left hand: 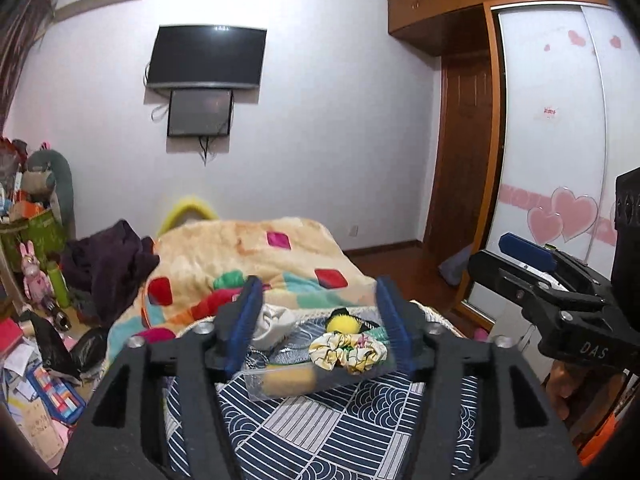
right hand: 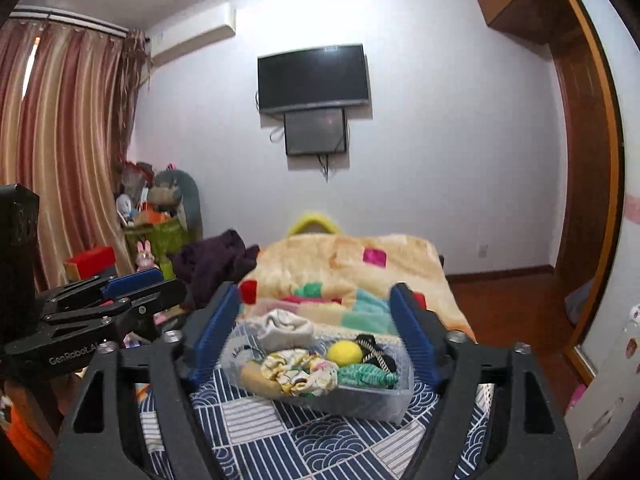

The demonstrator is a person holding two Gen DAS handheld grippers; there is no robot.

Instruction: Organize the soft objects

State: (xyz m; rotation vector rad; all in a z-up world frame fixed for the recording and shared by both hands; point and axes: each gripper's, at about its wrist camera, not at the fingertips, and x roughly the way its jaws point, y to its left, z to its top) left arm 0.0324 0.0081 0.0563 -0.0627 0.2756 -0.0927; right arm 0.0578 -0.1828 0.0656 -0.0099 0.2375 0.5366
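A clear plastic box (right hand: pixel 360 400) sits on the blue patterned bedspread (right hand: pixel 320 440). It holds a white sock (right hand: pixel 280 326), a floral scrunchie (right hand: pixel 298 370), a yellow ball (right hand: pixel 345 351), a green scrunchie (right hand: pixel 366 374), a black item and a yellow sponge (right hand: pixel 256 378). The box also shows in the left wrist view (left hand: pixel 256 388), with the floral scrunchie (left hand: pixel 344 354) and yellow ball (left hand: pixel 340 324). My left gripper (left hand: pixel 320 322) is open and empty, short of the box. My right gripper (right hand: pixel 316 334) is open and empty, its fingers either side of the box in view.
A fluffy blanket (right hand: pixel 344 264) with coloured patches lies beyond the box. Dark clothes (right hand: pixel 212 260) are heaped at its left. Clutter and plush toys (left hand: pixel 36 240) fill the floor at left. A wardrobe (left hand: pixel 560 140) stands at right.
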